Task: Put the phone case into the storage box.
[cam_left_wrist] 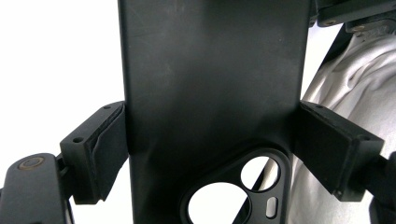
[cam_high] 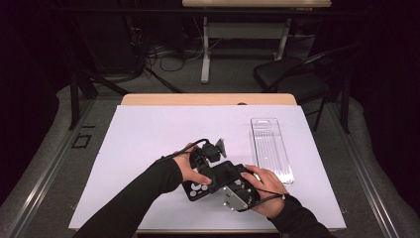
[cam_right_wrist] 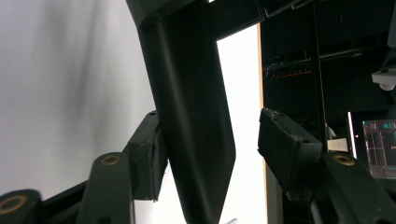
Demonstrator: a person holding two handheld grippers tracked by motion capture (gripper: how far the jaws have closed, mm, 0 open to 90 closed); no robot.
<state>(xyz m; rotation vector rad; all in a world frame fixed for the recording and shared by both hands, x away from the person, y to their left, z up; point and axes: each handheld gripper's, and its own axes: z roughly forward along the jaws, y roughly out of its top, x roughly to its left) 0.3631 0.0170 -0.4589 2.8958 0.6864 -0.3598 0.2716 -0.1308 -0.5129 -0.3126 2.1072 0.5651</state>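
1. While both hands meet near the front middle of the white table sheet (cam_high: 148, 134), a flat matt-black plastic phone case (cam_left_wrist: 210, 93) with round camera cut-outs is held between the two tools, low over the sheet.
2. Left gripper (cam_left_wrist: 210, 144): both padded jaws press on the case's long edges, clamping it across its width.
3. Right gripper (cam_right_wrist: 210, 149): one pad touches the case's edge, the other stands apart from it, so the jaws are not gripping it.
4. A clear, long plastic tray (cam_high: 270, 148) lies on the sheet to the right, near the right hand (cam_high: 265, 191) but apart from it.
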